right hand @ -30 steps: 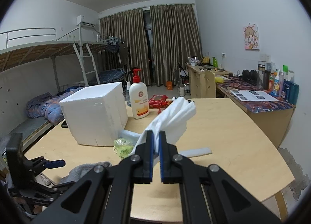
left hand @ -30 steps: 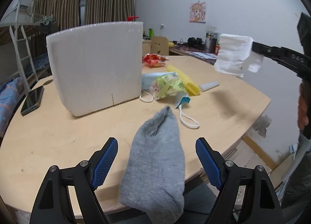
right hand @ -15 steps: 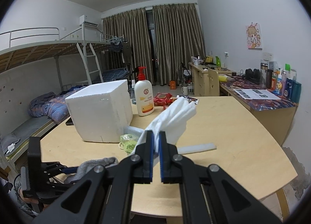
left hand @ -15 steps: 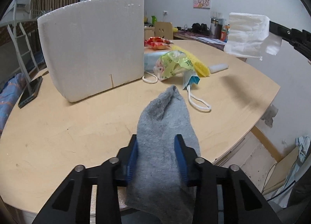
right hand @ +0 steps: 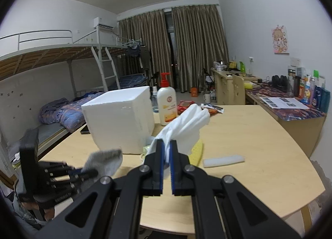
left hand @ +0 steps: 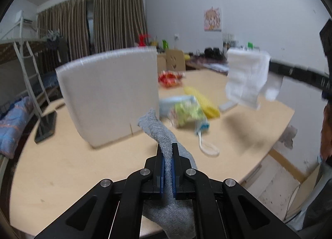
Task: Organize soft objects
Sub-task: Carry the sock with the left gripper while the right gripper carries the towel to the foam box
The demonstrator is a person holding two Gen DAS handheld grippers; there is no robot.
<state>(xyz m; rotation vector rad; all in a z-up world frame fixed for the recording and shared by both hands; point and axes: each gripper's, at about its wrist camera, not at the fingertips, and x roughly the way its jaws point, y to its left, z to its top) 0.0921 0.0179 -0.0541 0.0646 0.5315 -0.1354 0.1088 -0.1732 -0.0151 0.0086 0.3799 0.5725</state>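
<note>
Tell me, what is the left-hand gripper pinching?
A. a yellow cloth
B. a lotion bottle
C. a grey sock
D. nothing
C: the left gripper has its blue pads clamped on the grey sock, whose end sticks up clear of the table.

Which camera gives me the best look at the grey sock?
Left wrist view: the grey fabric sock fills the centre, pinched between that gripper's fingers. Right wrist view shows only its blurred end at lower left.
</note>
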